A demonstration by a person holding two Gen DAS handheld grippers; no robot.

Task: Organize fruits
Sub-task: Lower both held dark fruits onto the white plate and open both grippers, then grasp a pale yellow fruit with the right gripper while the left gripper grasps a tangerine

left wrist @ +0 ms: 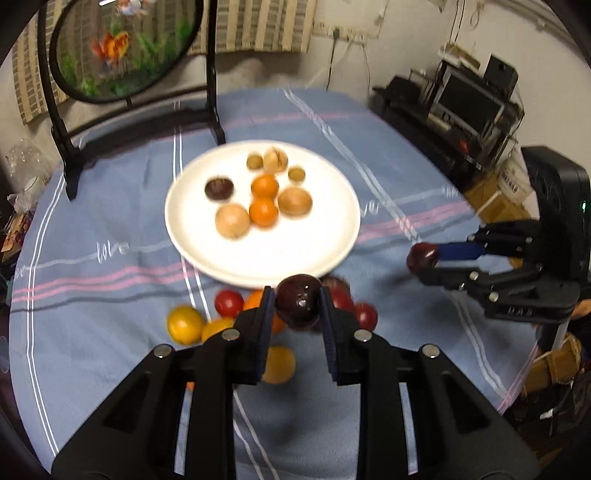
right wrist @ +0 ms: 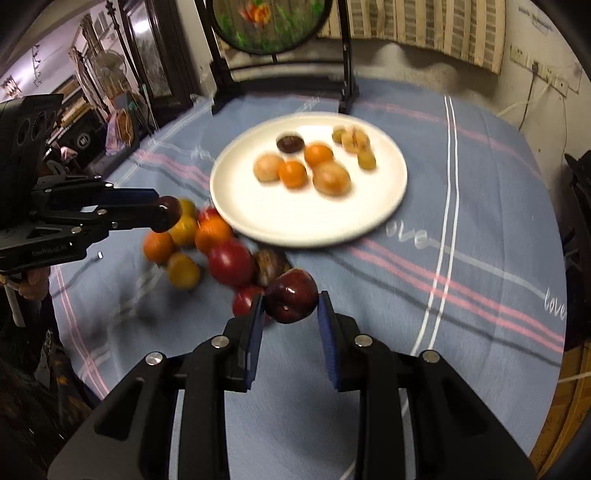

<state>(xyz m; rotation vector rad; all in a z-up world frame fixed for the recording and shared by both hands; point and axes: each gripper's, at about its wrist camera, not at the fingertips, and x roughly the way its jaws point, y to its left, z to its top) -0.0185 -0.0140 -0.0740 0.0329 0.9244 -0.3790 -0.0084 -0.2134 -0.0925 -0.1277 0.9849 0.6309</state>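
A white plate (left wrist: 332, 251) (right wrist: 258, 218) on the blue cloth holds several small fruits, orange, tan, green and dark brown. My left gripper (left wrist: 297, 308) is shut on a dark red fruit (left wrist: 298, 302) and holds it just above the plate's near rim; it also shows in the right wrist view (right wrist: 168, 214). My right gripper (right wrist: 291, 306) is shut on another dark red fruit (right wrist: 291, 295) above the cloth; in the left wrist view it is (left wrist: 423, 258) right of the plate. A pile of loose red, orange and yellow fruits (left wrist: 207, 321) (right wrist: 207, 251) lies on the cloth beside the plate.
A round painted screen on a black stand (left wrist: 122, 48) (right wrist: 266, 26) stands behind the plate. Dark shelves with electronics (left wrist: 461, 107) are at the far right off the table. The blue striped cloth (right wrist: 461, 240) covers the round table.
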